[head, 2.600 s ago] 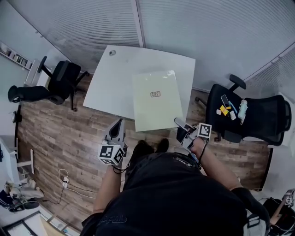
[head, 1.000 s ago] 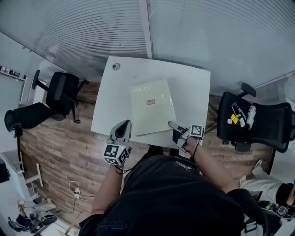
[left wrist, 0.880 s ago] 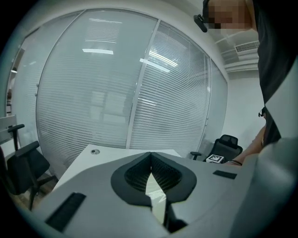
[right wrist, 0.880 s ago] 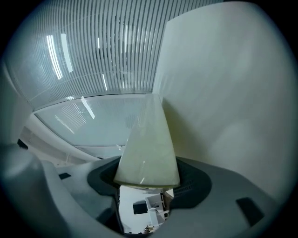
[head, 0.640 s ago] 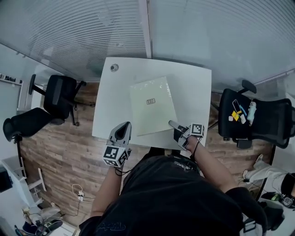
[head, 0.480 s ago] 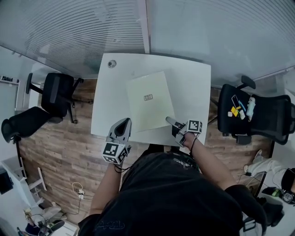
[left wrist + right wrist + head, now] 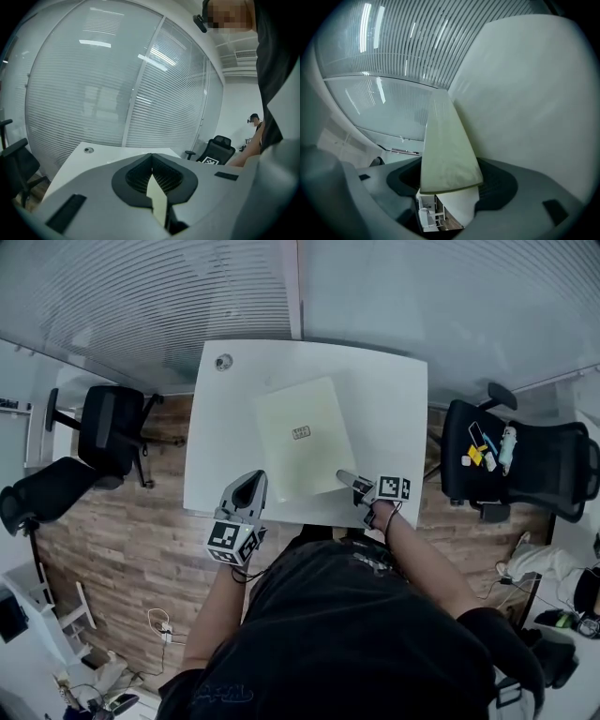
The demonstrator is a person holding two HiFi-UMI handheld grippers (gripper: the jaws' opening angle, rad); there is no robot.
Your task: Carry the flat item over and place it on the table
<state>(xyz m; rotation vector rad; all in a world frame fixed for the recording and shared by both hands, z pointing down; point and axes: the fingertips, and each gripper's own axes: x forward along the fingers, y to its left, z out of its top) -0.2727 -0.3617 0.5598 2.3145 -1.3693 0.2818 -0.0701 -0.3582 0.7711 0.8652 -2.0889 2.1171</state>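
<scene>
One thin pale-green board (image 7: 305,460), L gripper (image 7: 247,482) clamping, R gripper (image 7: 344,475) just opening round it

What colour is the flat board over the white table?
The thin flat square board is pale yellow-green; it shows best in the head view.

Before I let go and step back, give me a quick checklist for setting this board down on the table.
1. Board over the table: ok. The head view shows it wholly inside the tabletop's outline.
2. Board lying flat on the top: cannot tell.
3. Left gripper released: not ok. Its jaws are shut on the board's near edge.
4. Right gripper released: ok, it seems. Its jaws stand wide, with the board's corner loose between them.
5. Spot clear: ok. There is only a small round grommet at the far left corner, apart from the board.
</scene>
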